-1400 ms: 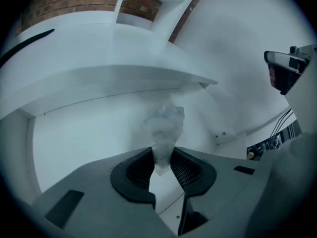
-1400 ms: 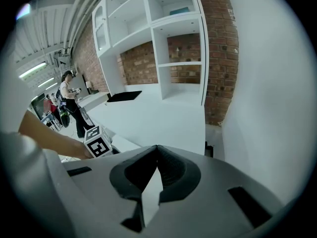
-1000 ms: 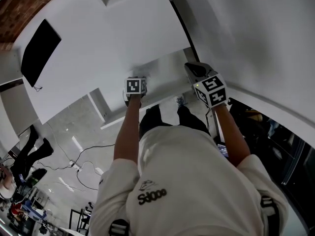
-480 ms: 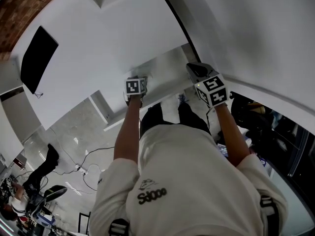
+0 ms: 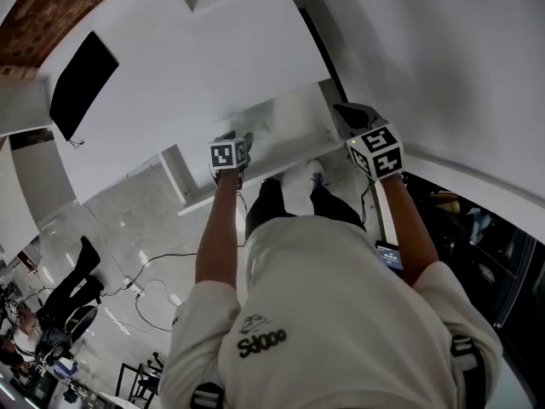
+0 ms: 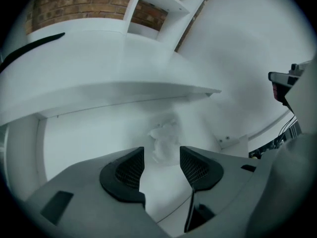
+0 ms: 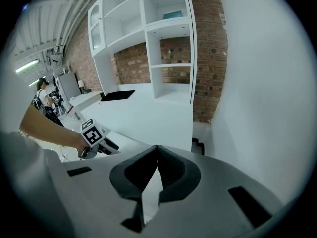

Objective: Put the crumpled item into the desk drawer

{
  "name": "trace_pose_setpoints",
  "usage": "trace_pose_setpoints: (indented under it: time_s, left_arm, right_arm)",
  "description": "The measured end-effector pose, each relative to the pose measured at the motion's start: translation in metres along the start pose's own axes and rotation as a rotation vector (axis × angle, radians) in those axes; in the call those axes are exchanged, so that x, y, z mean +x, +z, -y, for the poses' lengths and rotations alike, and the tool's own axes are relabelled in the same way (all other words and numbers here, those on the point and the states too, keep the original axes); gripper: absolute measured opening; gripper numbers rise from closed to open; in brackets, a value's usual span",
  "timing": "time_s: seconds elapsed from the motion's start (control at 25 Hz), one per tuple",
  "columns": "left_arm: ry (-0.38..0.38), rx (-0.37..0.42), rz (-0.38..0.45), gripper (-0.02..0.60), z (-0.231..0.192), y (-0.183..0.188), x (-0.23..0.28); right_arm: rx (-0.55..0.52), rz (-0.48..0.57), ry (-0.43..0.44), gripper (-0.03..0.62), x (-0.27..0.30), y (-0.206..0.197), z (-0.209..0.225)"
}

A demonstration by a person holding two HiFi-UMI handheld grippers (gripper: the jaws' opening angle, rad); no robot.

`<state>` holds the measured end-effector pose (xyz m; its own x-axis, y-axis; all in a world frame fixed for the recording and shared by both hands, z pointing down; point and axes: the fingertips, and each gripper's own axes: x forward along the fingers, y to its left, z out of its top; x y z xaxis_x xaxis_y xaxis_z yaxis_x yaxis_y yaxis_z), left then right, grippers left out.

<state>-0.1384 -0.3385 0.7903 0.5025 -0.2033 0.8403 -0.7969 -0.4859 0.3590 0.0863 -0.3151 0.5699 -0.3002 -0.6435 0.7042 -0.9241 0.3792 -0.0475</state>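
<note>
The crumpled item (image 6: 165, 142), a small white paper wad, lies on the floor of the open white desk drawer (image 6: 84, 138). It sits just beyond the tips of my left gripper (image 6: 162, 157), whose jaws are opening with nothing between the pads. In the head view the left gripper (image 5: 238, 140) hangs over the drawer (image 5: 294, 130). My right gripper (image 5: 353, 116) is at the drawer's right end. Its jaws (image 7: 157, 155) meet at the tips and hold nothing. The right gripper view also shows the left gripper (image 7: 110, 145) with its marker cube.
A black mat (image 5: 81, 71) lies on the white desk top (image 5: 196, 66). White shelves (image 7: 163, 43) stand against a brick wall. Cables (image 5: 145, 288) trail on the floor at the left, near a person's legs (image 5: 72, 284).
Both grippers stay at the drawer. The head view has swung a little, and the left gripper's jaws look wider apart than before.
</note>
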Motion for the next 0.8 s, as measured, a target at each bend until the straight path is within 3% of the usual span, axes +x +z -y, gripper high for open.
trace_pose_setpoints:
  time_s: [0.2,0.52,0.8]
  left_arm:
    - [0.072,0.036,0.132,0.222,-0.008,0.02,-0.049]
    - [0.249,0.073,0.458,0.021,-0.016,0.075,-0.165]
    - [0.38,0.229,0.656,0.018,0.034,0.115,-0.269]
  right_arm:
    - [-0.107,0.044,0.009,0.005,-0.013,0.021,0.011]
    - [-0.211,0.168,0.038,0.005,-0.03,0.074,0.016]
    - [-0.357,0.286,0.095,0.005,-0.059,0.116,-0.006]
